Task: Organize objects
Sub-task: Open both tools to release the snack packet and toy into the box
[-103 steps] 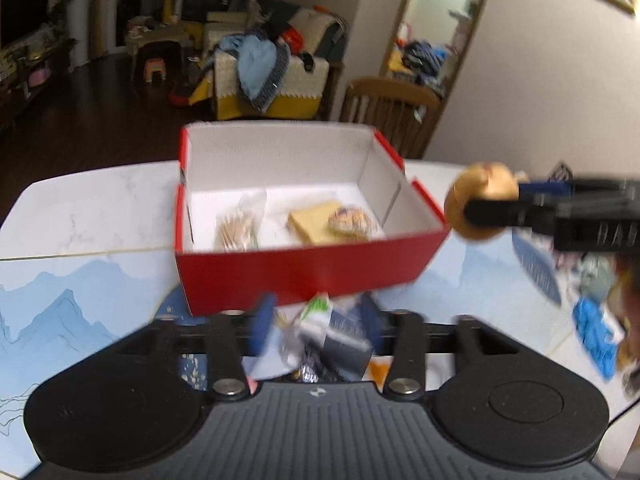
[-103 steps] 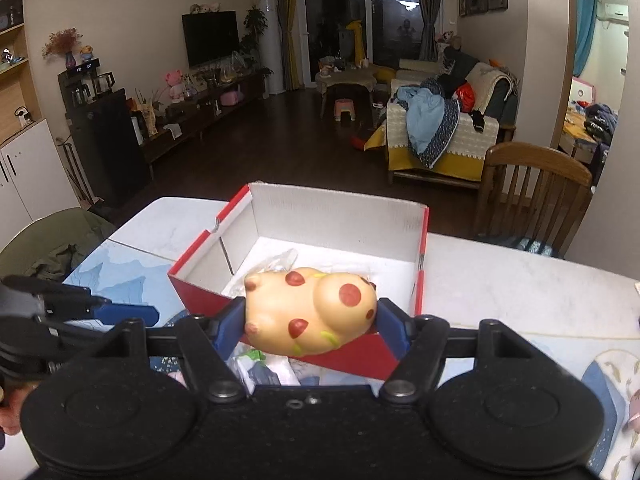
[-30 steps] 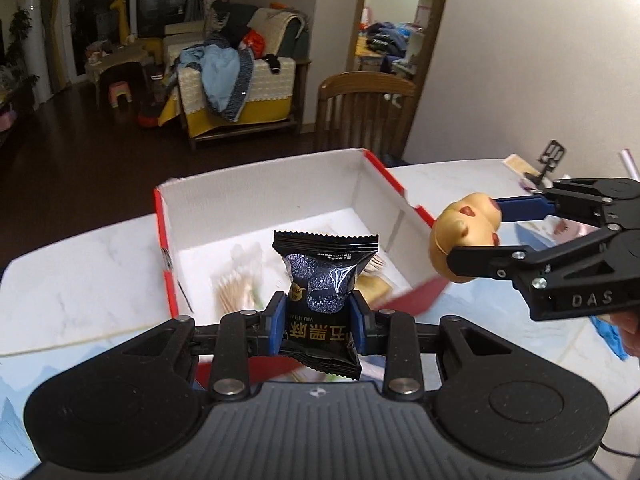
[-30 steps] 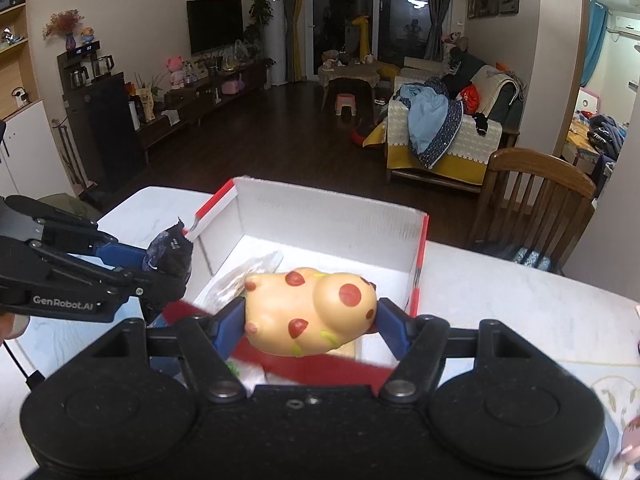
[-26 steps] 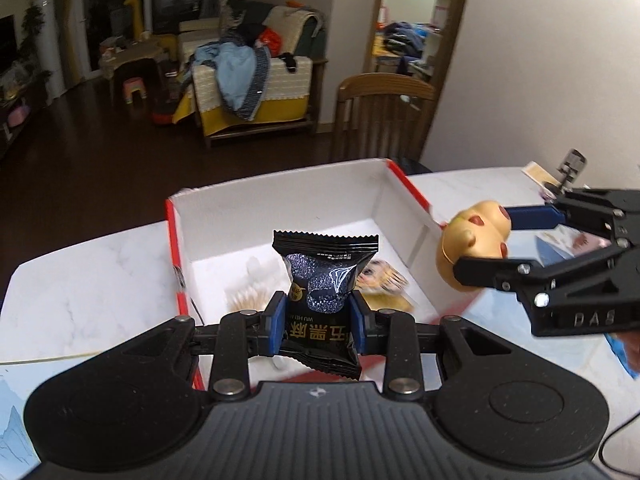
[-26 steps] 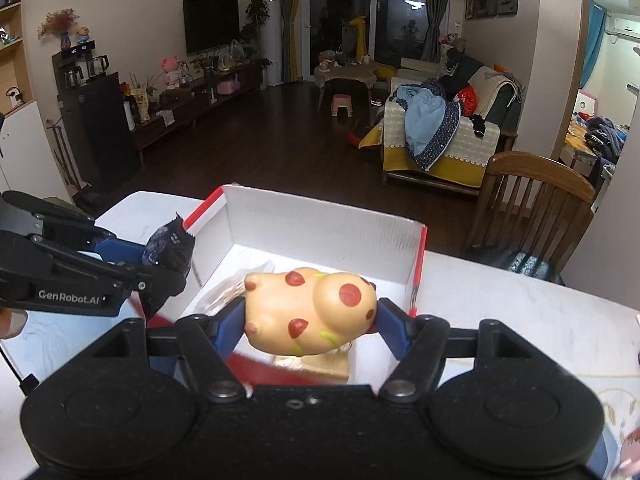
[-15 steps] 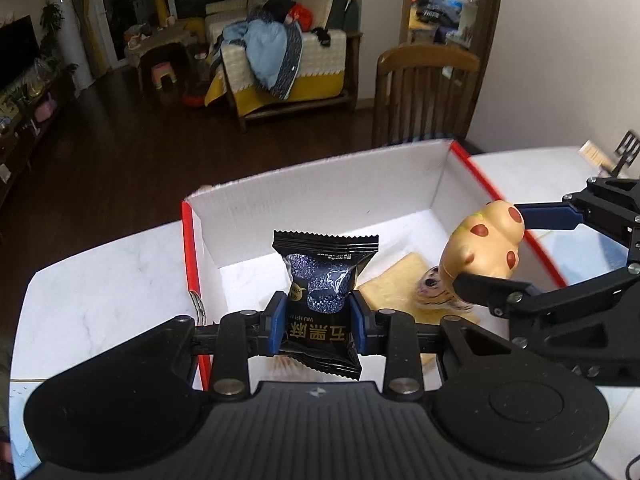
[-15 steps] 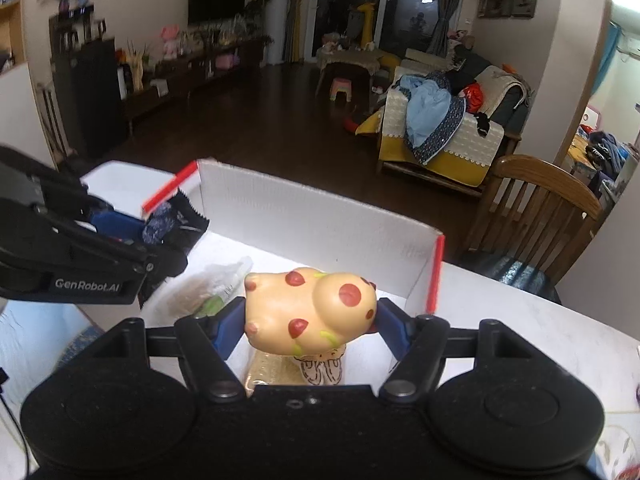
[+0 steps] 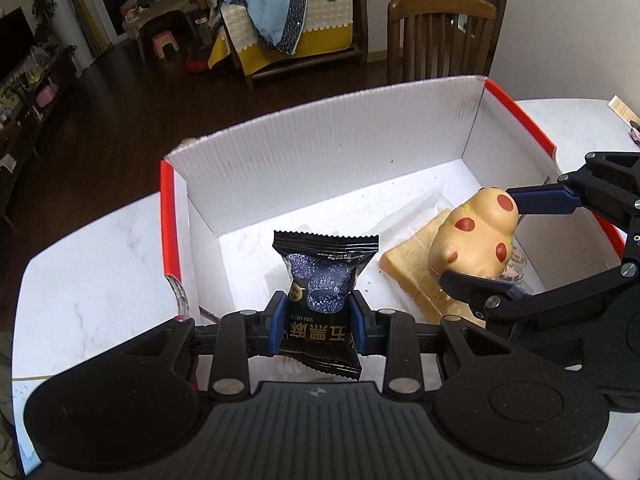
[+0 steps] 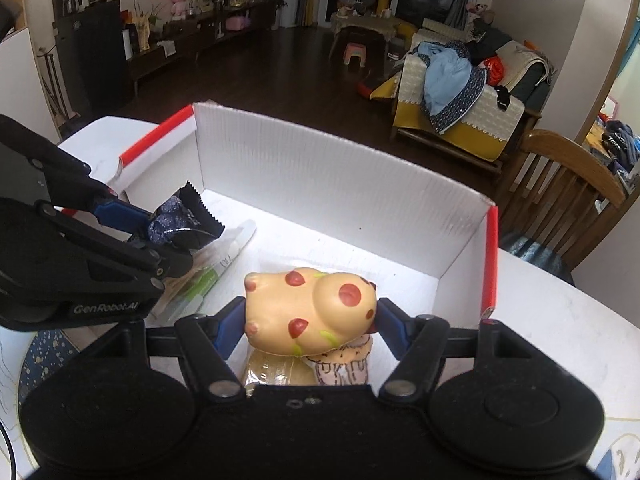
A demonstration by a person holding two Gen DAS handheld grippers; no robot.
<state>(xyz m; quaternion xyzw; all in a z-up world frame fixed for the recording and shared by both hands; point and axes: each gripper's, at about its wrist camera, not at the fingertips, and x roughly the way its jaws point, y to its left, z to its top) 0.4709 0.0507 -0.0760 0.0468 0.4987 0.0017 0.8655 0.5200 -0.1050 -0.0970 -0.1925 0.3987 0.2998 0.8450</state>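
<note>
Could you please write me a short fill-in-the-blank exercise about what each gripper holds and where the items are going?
1. The left gripper is shut on a ____ snack packet.
2. The right gripper is shut on a yellow toy with ____ spots.
3. Both grippers hang over an open box whose inside is ____.
4. In the box, a ____ of bread lies below the toy.

Missing words: black; red; white; slice

The left gripper point(image 9: 316, 322) clamps a black snack packet point(image 9: 323, 300) upright over the red-and-white cardboard box point(image 9: 320, 152). To its right the right gripper point(image 9: 496, 240) pinches a yellow red-spotted toy point(image 9: 472, 244) just above a wrapped bread slice point(image 9: 408, 268) on the box floor
</note>
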